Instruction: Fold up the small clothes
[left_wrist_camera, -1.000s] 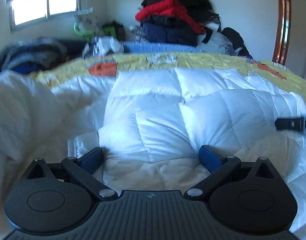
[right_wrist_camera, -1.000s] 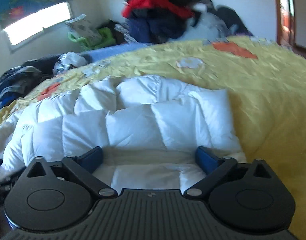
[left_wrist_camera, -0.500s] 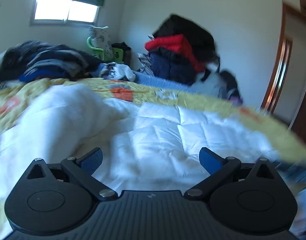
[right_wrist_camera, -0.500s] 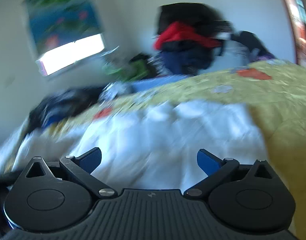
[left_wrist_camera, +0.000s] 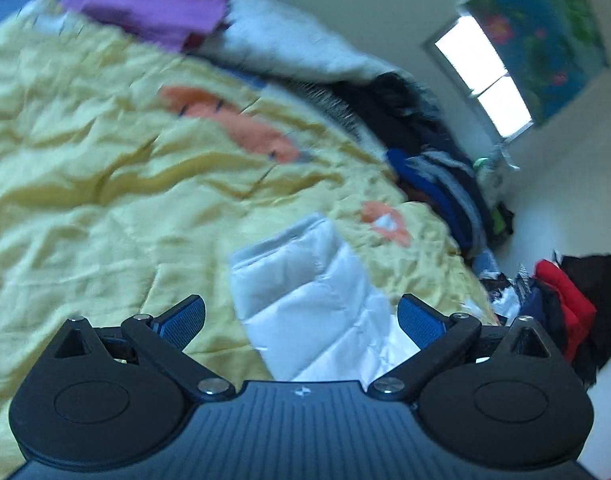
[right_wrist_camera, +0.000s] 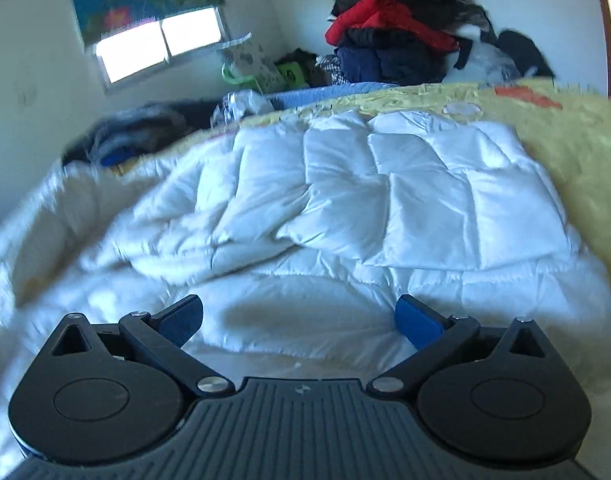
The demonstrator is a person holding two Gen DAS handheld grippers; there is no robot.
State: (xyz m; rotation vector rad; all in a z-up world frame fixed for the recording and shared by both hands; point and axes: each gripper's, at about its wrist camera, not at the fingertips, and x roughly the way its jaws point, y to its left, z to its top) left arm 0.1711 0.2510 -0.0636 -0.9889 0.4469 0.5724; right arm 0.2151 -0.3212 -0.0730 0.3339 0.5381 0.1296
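Observation:
A white quilted puffer garment (right_wrist_camera: 365,208) lies spread on the yellow bedspread (right_wrist_camera: 577,128), creased across its middle. My right gripper (right_wrist_camera: 299,322) hovers open just above its near part, nothing between the blue pads. In the left wrist view the camera is rolled sideways; one end of the white garment (left_wrist_camera: 305,280) reaches between the pads of my left gripper (left_wrist_camera: 301,320), which is open and holds nothing. The yellow bedspread (left_wrist_camera: 85,184) fills the left of that view.
A purple cloth (left_wrist_camera: 153,4) and a white fluffy item (left_wrist_camera: 289,44) lie at the far side of the bed. Dark clothes (left_wrist_camera: 437,168) are heaped along the bed edge. A pile of red and dark jackets (right_wrist_camera: 389,36) stands by the wall, a window (right_wrist_camera: 157,44) beside it.
My left gripper has swung left and rolled sideways, now facing bare yellow bedspread and the garment's end. The right gripper lifted, then dipped back toward the white garment. Both stayed open.

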